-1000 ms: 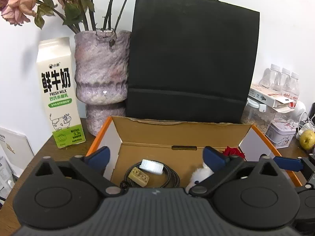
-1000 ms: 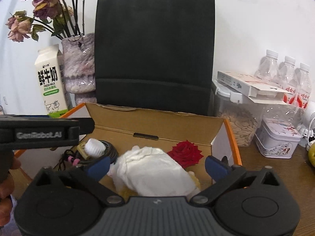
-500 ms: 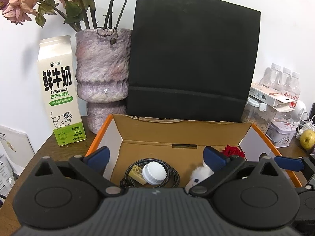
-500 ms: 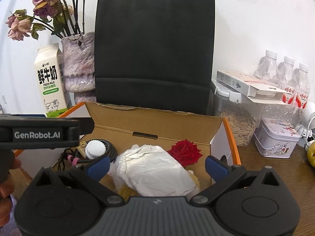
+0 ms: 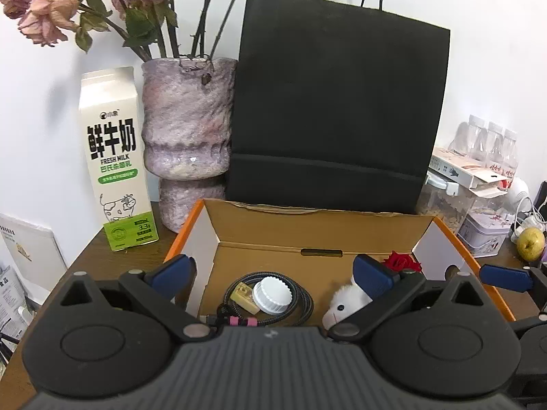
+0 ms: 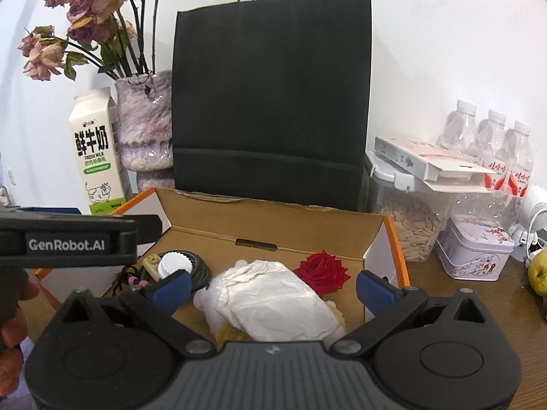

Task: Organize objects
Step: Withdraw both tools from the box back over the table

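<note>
Inside the open cardboard box (image 5: 318,229) on the table (image 5: 112,259), the white bottle cap (image 5: 272,295) lay on the coiled cable (image 5: 306,302), touching a small yellow block (image 5: 243,296). Your left gripper (image 5: 273,271) hung over that corner, jaws spread wide and empty. Your right gripper (image 6: 273,287) hovered above the white cloth (image 6: 273,297) beside the red rose (image 6: 321,268), jaws likewise apart, gripping nothing.

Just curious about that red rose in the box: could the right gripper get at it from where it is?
Probably yes. The right gripper is open, and the rose lies uncovered in the open box, just ahead. The white cloth beside it sits nearer and might get brushed.
</note>
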`<state>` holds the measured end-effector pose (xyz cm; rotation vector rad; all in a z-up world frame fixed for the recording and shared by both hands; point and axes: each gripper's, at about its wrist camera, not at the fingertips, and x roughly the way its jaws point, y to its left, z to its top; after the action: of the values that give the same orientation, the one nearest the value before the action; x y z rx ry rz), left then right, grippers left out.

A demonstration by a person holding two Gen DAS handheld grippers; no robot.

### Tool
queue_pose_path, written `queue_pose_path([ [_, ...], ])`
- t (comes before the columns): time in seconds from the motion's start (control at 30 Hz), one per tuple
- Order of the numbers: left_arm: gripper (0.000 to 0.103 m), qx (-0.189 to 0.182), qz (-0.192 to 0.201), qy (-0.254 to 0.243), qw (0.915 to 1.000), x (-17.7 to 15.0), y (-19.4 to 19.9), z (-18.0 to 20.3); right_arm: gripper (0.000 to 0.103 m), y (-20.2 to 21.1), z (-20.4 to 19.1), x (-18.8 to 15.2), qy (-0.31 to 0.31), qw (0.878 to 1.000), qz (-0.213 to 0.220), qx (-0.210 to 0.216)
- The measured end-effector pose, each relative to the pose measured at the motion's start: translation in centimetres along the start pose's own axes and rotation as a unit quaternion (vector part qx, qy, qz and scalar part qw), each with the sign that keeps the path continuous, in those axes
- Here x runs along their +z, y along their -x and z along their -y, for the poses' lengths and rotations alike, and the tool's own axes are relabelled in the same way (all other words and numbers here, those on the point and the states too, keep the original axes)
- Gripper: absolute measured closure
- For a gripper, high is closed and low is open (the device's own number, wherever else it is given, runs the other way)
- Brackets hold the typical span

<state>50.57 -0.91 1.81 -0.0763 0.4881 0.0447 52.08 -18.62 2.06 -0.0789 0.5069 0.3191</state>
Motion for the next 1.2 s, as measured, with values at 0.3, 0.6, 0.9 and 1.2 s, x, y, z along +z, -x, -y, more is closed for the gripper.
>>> queue_pose_path([
  [0.3, 0.0, 0.001, 0.008, -0.002, 1.0, -0.5, 2.1, -0.1, 0.0, 2.0, -0.3, -0.2, 0.006, 1.0, 0.009, 0.004],
  [0.6, 0.0, -0.001, 0.015, -0.006, 0.9999, -1.5, 4.8, 0.0, 0.0, 4.2, -0.5, -1.1, 0.012, 1.0, 0.013, 0.004],
  [0.9, 0.0, -0.008, 0.025, -0.009, 0.9996, -3.1, 8.6, 0.2, 0.0, 7.1, -0.9, -2.7, 0.021, 1.0, 0.014, 0.002],
  [1.2, 0.0, -0.009, 0.016, -0.005, 0.9998, -5.2, 11.8, 0.1, 0.0, 10.4, -1.2, -4.5, 0.026, 1.0, 0.013, 0.002],
])
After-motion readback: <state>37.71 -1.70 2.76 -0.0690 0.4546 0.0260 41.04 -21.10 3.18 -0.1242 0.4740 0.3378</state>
